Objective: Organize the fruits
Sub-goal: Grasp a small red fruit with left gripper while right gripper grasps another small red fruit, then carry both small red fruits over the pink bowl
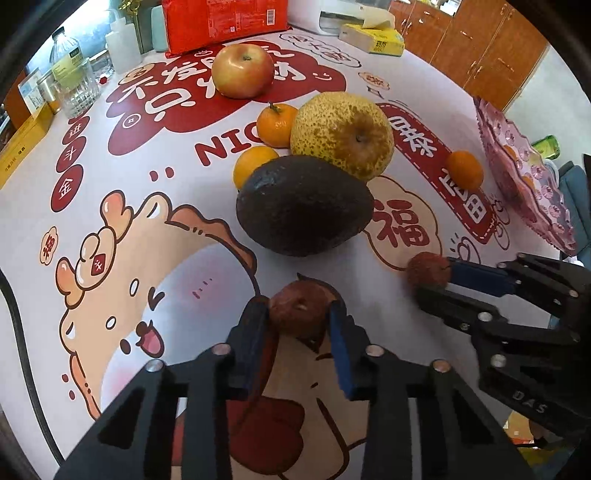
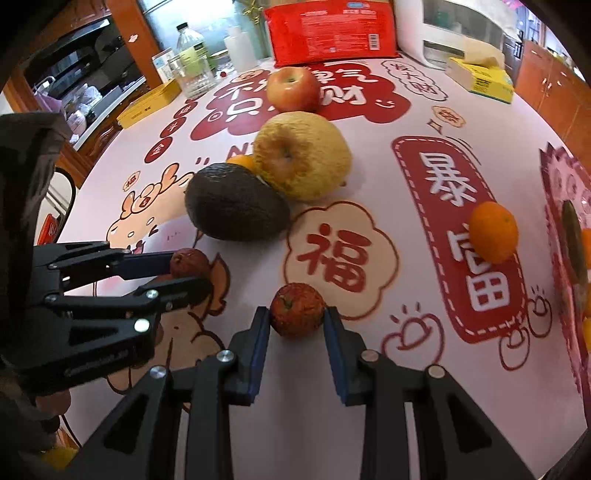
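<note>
Two grippers are each clamped on a small red lychee at the near part of the table. The left gripper [image 1: 299, 314] pinches a dull reddish-brown lychee [image 1: 297, 312] between its blue pads, and the right gripper [image 2: 297, 314] pinches a brighter red, bumpy lychee [image 2: 297, 309] the same way; both fruits look to sit at the cloth.

Ahead of the left fingers, a dark avocado [image 1: 304, 205] lies near, with open cloth to its left. Behind it crowd a speckled yellow pear [image 1: 341, 134], two mandarins [image 1: 277, 123] [image 1: 253, 164] and, further off, a red apple [image 1: 243, 72]. Ahead and to the right of the right fingers the cloth is bare up to a lone mandarin [image 2: 493, 230]. Beyond it, at the table's right edge, stands a pink glass plate [image 2: 554, 192] that seems to hold some fruit already, though this is hard to make out.

A tablecloth [image 1: 110, 221] printed with red characters and a cartoon creature covers the table. Along its far edge stand a red packet [image 2: 332, 31], bottles [image 2: 190, 48], a glass jar [image 1: 75, 86], a yellow tissue box [image 2: 480, 79] and a white appliance [image 1: 351, 14], with wooden cabinets [image 1: 469, 48] behind.
</note>
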`<state>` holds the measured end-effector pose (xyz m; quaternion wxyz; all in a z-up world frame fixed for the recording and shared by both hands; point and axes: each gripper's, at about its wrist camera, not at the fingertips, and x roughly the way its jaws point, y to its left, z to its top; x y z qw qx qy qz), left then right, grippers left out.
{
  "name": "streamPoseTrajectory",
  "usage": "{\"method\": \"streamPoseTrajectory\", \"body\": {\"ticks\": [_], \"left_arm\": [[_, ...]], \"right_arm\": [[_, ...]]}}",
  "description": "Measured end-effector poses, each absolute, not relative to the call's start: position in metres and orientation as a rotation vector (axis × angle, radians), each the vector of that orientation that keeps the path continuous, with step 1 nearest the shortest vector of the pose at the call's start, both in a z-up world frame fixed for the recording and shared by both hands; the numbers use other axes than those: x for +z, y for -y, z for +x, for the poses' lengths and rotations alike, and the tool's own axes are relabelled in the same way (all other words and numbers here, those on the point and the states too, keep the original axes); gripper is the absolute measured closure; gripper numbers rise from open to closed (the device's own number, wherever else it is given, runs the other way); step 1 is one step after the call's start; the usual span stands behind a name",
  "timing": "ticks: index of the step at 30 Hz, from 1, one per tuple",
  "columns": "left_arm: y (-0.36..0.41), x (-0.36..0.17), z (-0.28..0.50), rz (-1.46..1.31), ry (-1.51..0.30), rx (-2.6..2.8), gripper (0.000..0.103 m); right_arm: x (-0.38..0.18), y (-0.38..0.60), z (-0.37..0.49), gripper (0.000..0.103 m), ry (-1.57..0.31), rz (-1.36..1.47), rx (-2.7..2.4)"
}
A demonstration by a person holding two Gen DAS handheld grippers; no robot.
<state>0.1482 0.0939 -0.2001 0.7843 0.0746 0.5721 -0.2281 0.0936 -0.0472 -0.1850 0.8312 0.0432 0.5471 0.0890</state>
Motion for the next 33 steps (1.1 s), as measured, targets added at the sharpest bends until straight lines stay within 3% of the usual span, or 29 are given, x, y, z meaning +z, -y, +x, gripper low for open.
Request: {"method": "streamPoseTrajectory", "body": {"ticks": [19,33], "left_arm": [[-0.065,-0.165,0.115,0.138,-1.218,-0.493,0.075],[0.055,-0.078,0.090,0.196,-1.030,-0.642,0.075]], "right_arm": [[-0.153,0.085,0.061,0.073,-1.098,0.107,0.169],[-0.087,0.175,0.021,0.073,-0.942,0.113,0.080]]}}
